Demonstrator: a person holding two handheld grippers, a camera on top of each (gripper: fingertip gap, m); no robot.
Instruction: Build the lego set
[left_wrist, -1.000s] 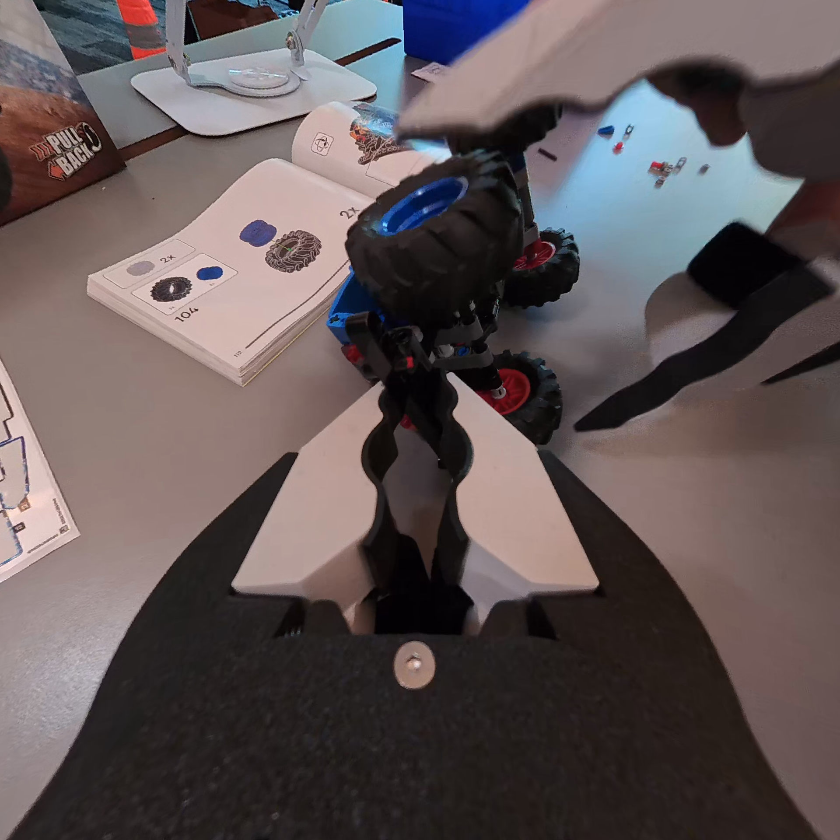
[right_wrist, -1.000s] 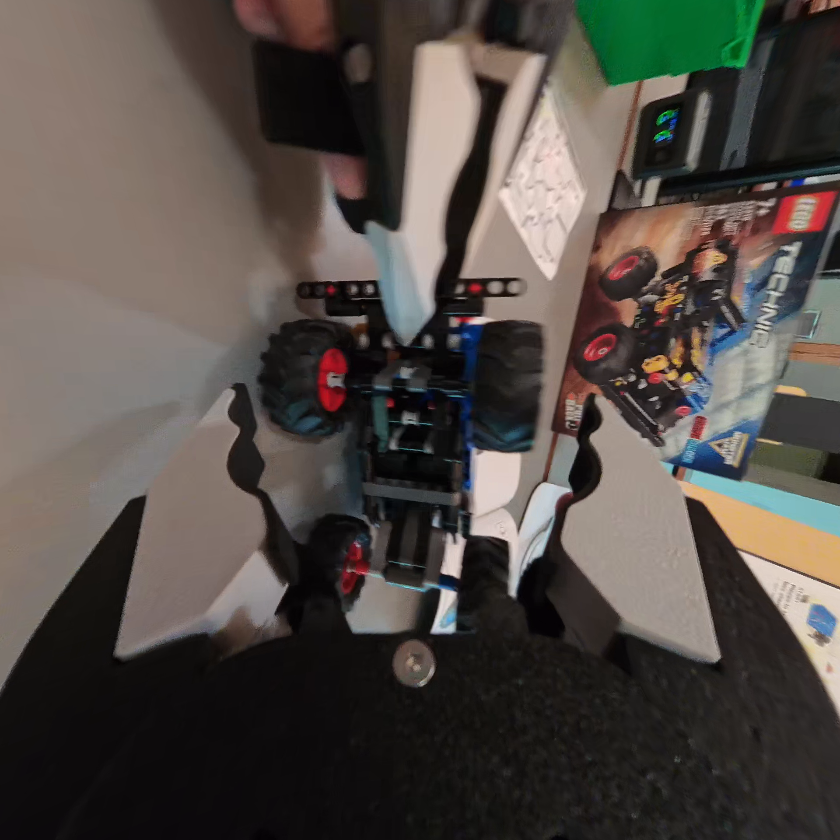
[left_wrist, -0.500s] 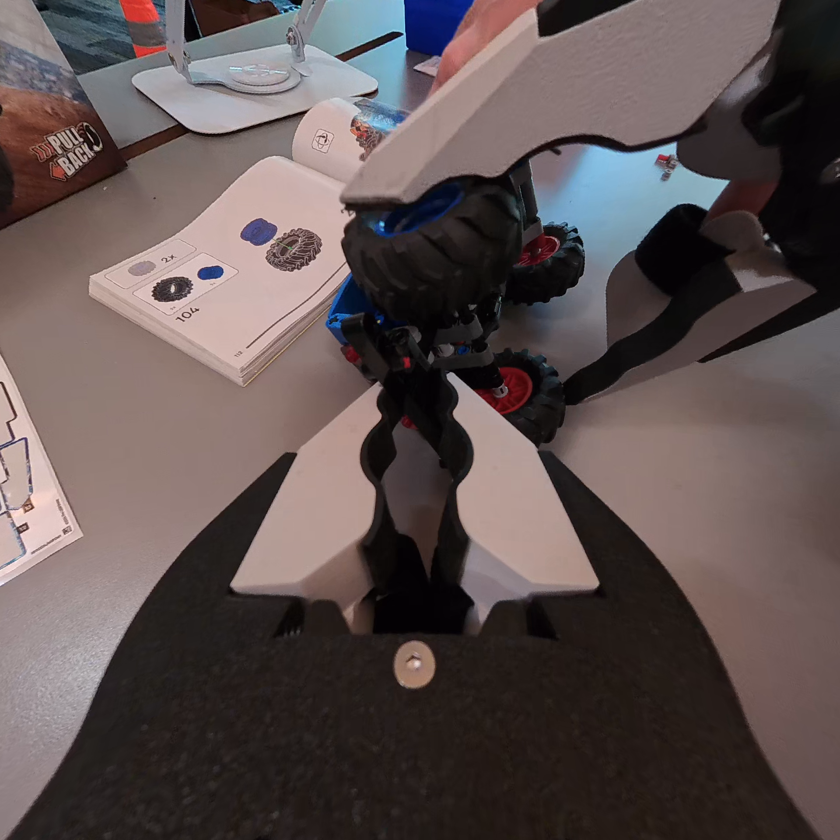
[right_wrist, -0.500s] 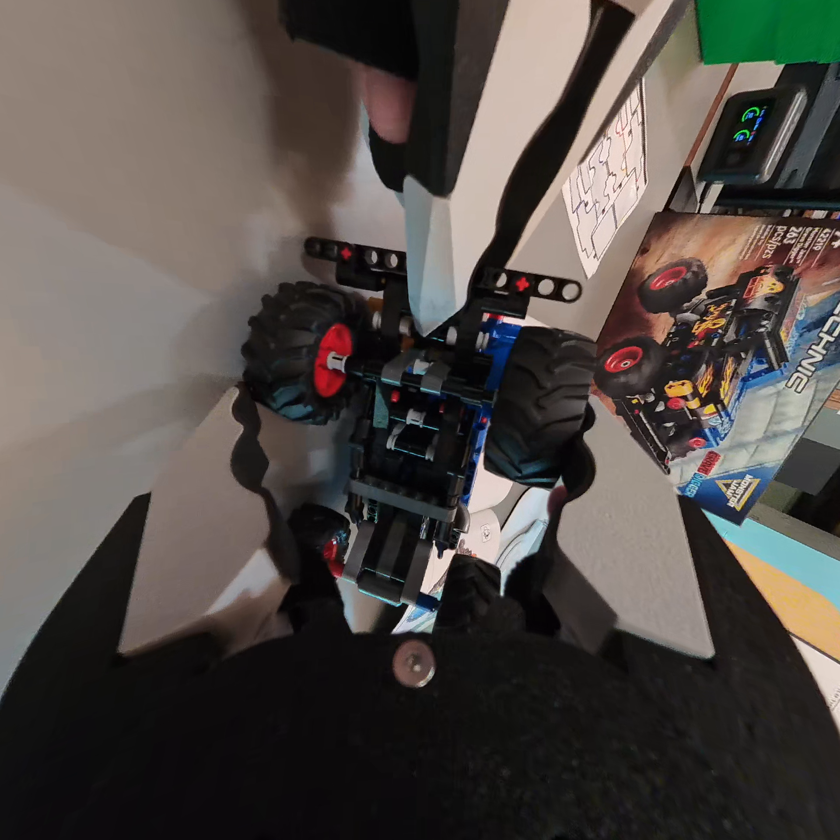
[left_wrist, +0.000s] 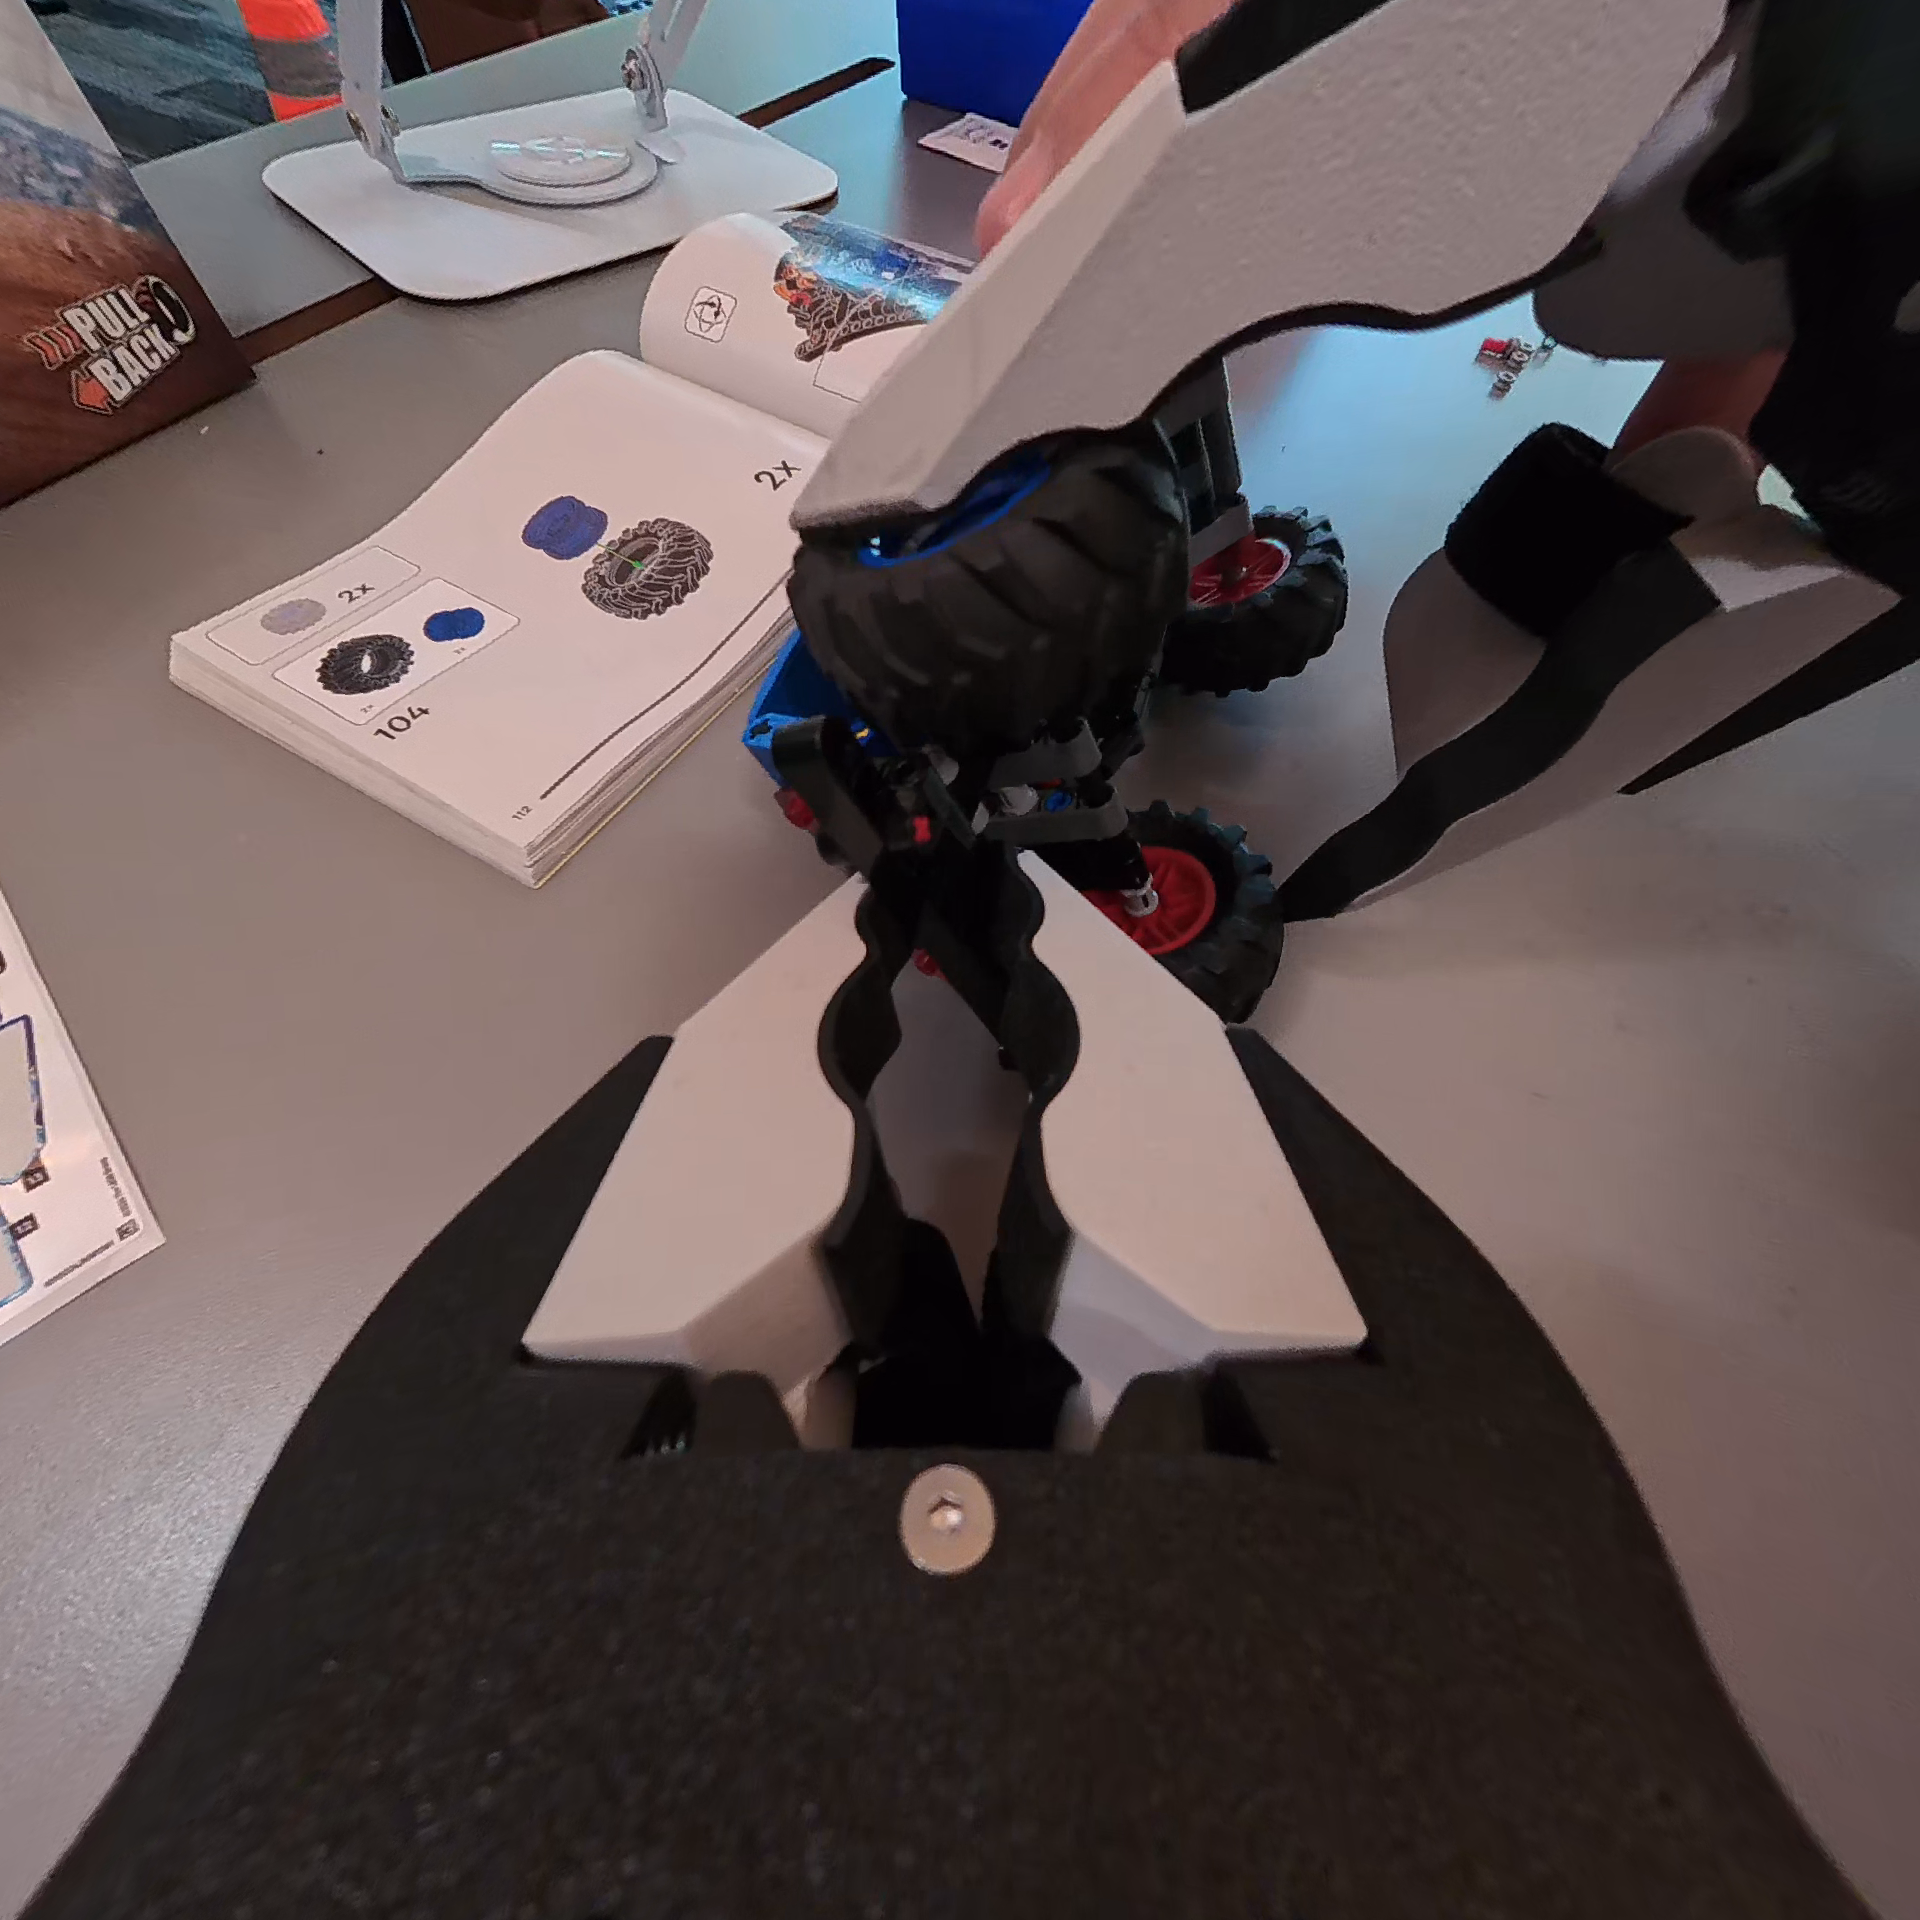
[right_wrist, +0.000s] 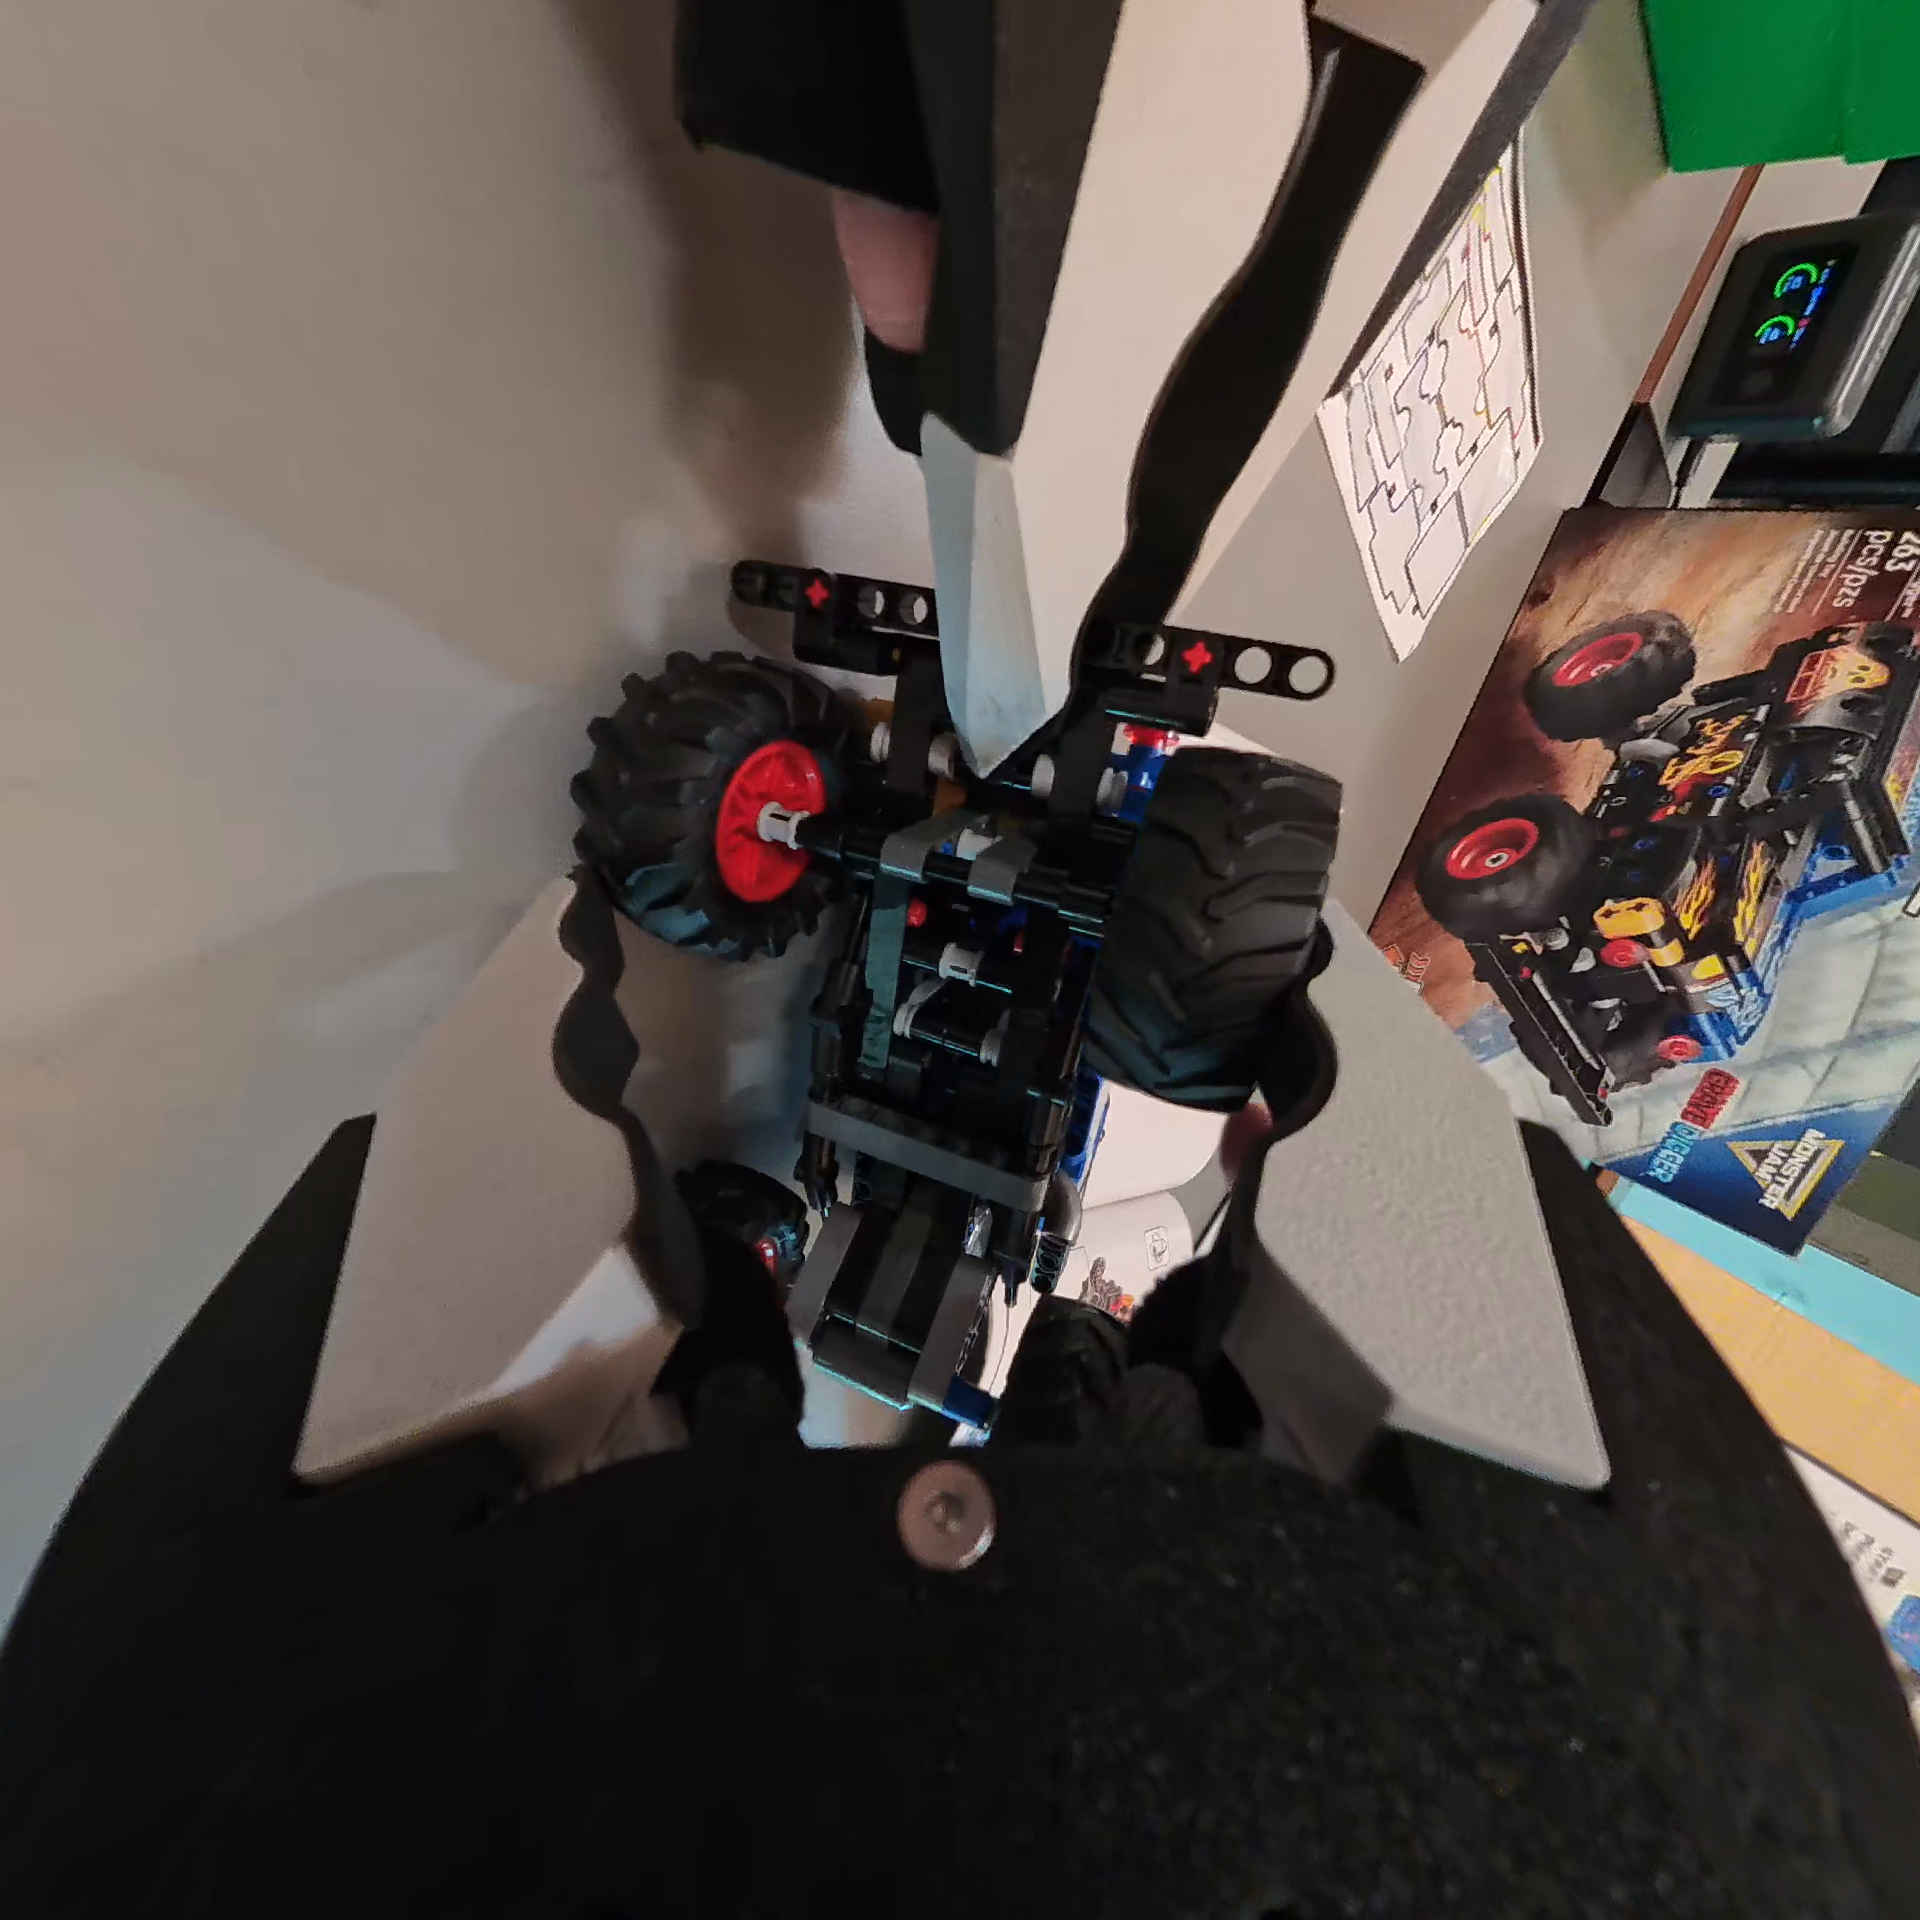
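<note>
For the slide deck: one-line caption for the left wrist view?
Left gripper clamps the truck's black frame while the open right gripper straddles its blue-rimmed big tire.

A grey table in a bright room

The grey table (left_wrist: 312, 987) is lit softly from above. A white flat stand (left_wrist: 540, 197) is seen at its far edge. Patterned carpet (left_wrist: 156, 73) is seen behind it. A green box (right_wrist: 1787, 83) is seen past the table.
</note>
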